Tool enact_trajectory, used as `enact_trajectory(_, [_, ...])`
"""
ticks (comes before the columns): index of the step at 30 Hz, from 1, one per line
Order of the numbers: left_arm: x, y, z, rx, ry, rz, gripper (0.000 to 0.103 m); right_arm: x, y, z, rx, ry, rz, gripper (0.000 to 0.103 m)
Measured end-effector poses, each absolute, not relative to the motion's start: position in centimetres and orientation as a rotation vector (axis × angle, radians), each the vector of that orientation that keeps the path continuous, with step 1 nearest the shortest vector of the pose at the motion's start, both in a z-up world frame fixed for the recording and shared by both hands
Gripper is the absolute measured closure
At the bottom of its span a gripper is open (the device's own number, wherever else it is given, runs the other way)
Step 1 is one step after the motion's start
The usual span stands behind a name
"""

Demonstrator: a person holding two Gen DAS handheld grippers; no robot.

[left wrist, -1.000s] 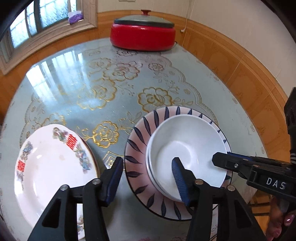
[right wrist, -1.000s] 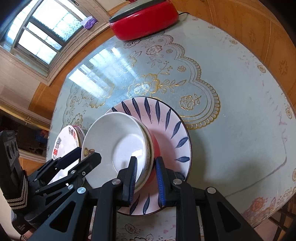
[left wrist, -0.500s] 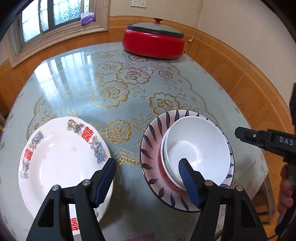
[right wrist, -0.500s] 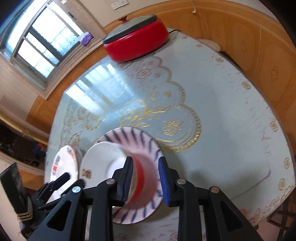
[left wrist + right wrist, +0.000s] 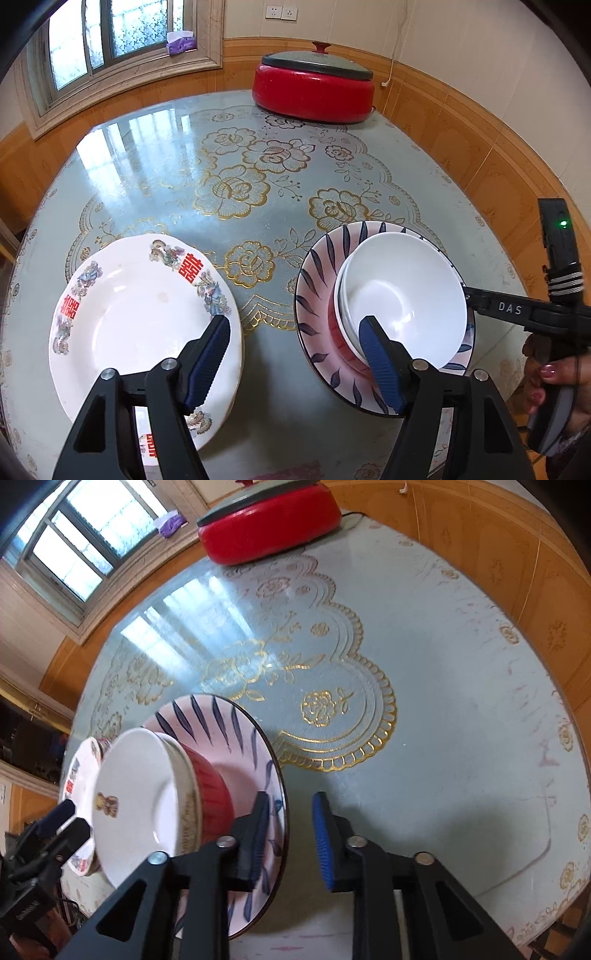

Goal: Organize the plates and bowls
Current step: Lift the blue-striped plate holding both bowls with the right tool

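Straddling the striped plate (image 5: 236, 731) rim: right gripper (image 5: 288, 840), jaws just closing, pads not yet pinching; probably to move the plate with its stacked bowls (image 5: 140, 797) | left gripper (image 5: 293, 325): wide, just opened, empty, between that plate and the floral plate (image 5: 129, 325) | all resting on the table (image 5: 443, 701)

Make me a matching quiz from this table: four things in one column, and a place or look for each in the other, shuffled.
Things:
1. white bowl
2. striped plate
3. red cooker
4. floral plate

Descriptions:
A. farthest from both cameras
B. red characters on its rim
C. topmost of a stack
D. carries that stack

Pairs: 1-C, 2-D, 3-A, 4-B
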State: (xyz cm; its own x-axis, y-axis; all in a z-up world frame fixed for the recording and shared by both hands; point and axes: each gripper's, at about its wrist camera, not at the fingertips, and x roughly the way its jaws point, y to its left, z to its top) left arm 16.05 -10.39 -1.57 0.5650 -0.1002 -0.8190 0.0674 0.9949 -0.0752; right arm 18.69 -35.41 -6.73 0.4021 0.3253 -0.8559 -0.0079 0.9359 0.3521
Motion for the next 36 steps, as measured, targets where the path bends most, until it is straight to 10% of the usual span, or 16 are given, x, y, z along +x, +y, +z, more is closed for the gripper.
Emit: enact_trajectory(36, [20.3, -13.6, -3.1, 0.094, 0.983, -0.073, 0.031, 20.0, -40.8, -8.6, 0.524, 1.128, 0.231, 0.080])
